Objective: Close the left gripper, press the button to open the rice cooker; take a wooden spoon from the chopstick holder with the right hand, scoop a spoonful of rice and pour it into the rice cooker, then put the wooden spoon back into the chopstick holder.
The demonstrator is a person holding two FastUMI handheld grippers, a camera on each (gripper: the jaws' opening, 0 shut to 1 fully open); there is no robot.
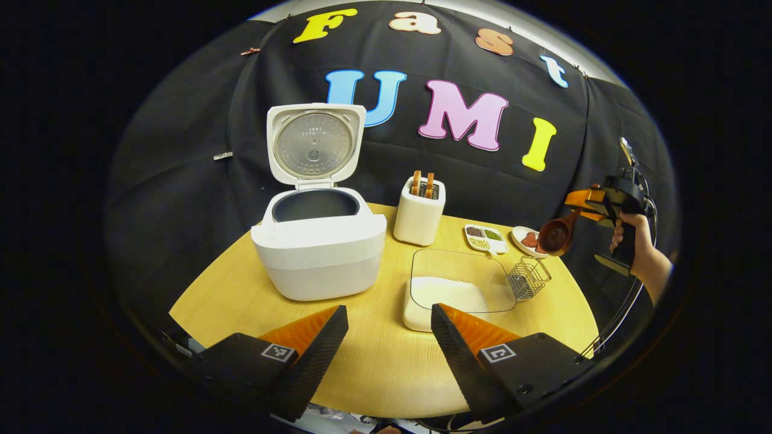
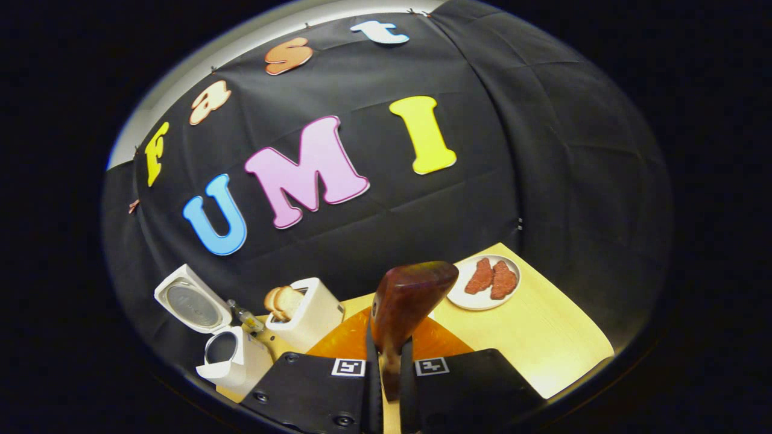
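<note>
cooker: white rice cooker (image 1: 319, 256) stands lid-up on the round wooden table (image 1: 374, 361)
spoon: dark brown wooden spoon (image 2: 401, 313) pinched by the right gripper (image 2: 389, 367), held above the wire chopstick holder (image 1: 528, 278)
rice: white grains in a clear-lidded box (image 1: 458, 289)
left gripper (image 1: 389, 343): jaws spread wide; holding nothing

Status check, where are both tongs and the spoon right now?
Left tongs open, low over table edge. Right tongs shut on spoon, held up off the table. Cooker lid open, pot looks empty. Nothing blocking the rice tray.
</note>
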